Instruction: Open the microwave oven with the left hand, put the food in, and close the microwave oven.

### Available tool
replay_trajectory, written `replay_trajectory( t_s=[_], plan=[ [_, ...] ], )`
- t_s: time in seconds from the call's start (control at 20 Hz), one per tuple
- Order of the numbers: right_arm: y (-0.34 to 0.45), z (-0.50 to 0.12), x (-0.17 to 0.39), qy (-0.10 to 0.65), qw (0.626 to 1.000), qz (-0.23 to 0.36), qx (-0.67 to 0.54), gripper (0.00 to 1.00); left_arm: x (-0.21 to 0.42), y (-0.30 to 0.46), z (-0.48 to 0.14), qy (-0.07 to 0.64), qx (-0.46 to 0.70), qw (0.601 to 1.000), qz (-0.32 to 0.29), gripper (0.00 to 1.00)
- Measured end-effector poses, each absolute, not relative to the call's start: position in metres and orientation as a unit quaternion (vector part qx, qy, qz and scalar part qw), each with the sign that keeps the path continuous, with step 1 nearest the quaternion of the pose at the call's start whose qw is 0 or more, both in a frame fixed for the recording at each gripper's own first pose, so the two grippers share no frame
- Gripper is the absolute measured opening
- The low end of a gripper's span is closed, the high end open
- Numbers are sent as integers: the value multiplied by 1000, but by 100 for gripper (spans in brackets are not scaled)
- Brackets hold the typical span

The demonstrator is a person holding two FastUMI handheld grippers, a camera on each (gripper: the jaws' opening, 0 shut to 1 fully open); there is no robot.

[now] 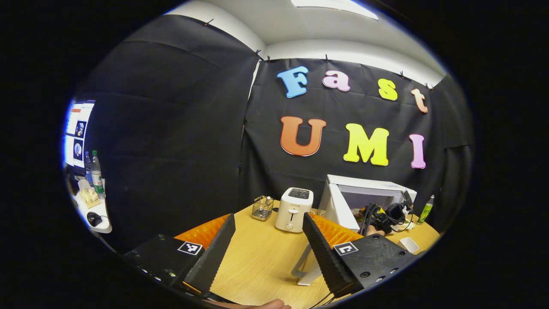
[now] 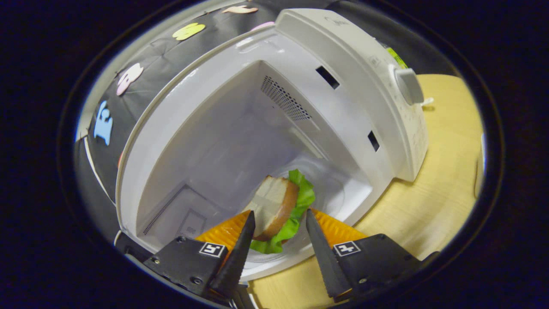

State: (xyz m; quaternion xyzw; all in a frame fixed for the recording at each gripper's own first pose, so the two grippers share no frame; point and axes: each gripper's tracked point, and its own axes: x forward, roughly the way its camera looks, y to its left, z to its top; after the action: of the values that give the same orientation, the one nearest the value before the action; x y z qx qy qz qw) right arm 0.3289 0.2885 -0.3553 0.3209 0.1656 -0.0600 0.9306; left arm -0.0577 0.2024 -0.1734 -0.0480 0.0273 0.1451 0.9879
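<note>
**Sandwich going into the open microwave**

The food is a sandwich of pale bread with green lettuce (image 2: 279, 208). In the right gripper view it sits low in the middle of the frame, just past the doorway of the white boxy microwave oven (image 2: 300, 86), over the clear round glass plate (image 2: 330, 184) on the oven floor. I cannot tell if it rests on the plate or hangs a little above it.

The right gripper (image 2: 279, 234) is partly open. One finger lies against the bread side. The other finger looks a little apart from the lettuce, so I cannot tell if it is holding the sandwich or has let go.

To do this step well, I think the sandwich should go down flat near the middle of the plate, deep enough that the door will not hit it. Then the gripper should open wide and pull straight back, so the lettuce does not drag out.

In the left gripper view, the left gripper (image 1: 270, 242) at the bottom of the frame is wide open and holds nothing. It hangs above the light wooden bench (image 1: 257, 262). The white microwave door (image 1: 339, 206) stands open at middle right, well apart from it. That door must be shut next.
</note>
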Motion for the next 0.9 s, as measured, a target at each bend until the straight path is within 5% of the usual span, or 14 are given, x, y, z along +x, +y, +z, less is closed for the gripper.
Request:
replay_trajectory(
  t_s=[0.1, 0.15, 0.2, 0.25, 0.3, 0.35, 0.45, 0.5, 0.55, 0.85, 0.9],
  plan=[
    [280, -352, 322, 179, 938, -69, 289, 99, -58, 208, -186, 43, -38, 986, 154, 95],
    [283, -357, 321, 185, 939, -61, 282, 88, -59, 210, -193, 54, -33, 986, 157, 95],
    [283, -357, 320, 190, 942, -53, 272, 100, -60, 213, -198, 61, -32, 984, 161, 95],
    [280, -357, 318, 192, 946, -49, 256, 90, -60, 212, -198, 61, -35, 985, 159, 95],
    [276, -356, 316, 190, 951, -47, 239, 100, -61, 211, -198, 61, -41, 985, 158, 95],
    [274, -354, 313, 186, 956, -42, 224, 90, -59, 211, -203, 63, -47, 984, 157, 95],
    [272, -347, 307, 176, 966, -28, 185, 100, -59, 213, -211, 73, -53, 983, 159, 95],
    [272, -344, 303, 173, 972, -19, 158, 90, -58, 216, -212, 75, -52, 983, 161, 95],
    [271, -339, 298, 169, 977, -10, 132, 100, -55, 216, -212, 78, -50, 982, 162, 95],
    [264, -292, 251, 141, 988, 46, 49, 91, -37, 219, -215, 74, -25, 985, 153, 95],
    [259, -279, 241, 127, 990, 49, 42, 100, -33, 219, -216, 73, -21, 986, 149, 95]
  ],
)
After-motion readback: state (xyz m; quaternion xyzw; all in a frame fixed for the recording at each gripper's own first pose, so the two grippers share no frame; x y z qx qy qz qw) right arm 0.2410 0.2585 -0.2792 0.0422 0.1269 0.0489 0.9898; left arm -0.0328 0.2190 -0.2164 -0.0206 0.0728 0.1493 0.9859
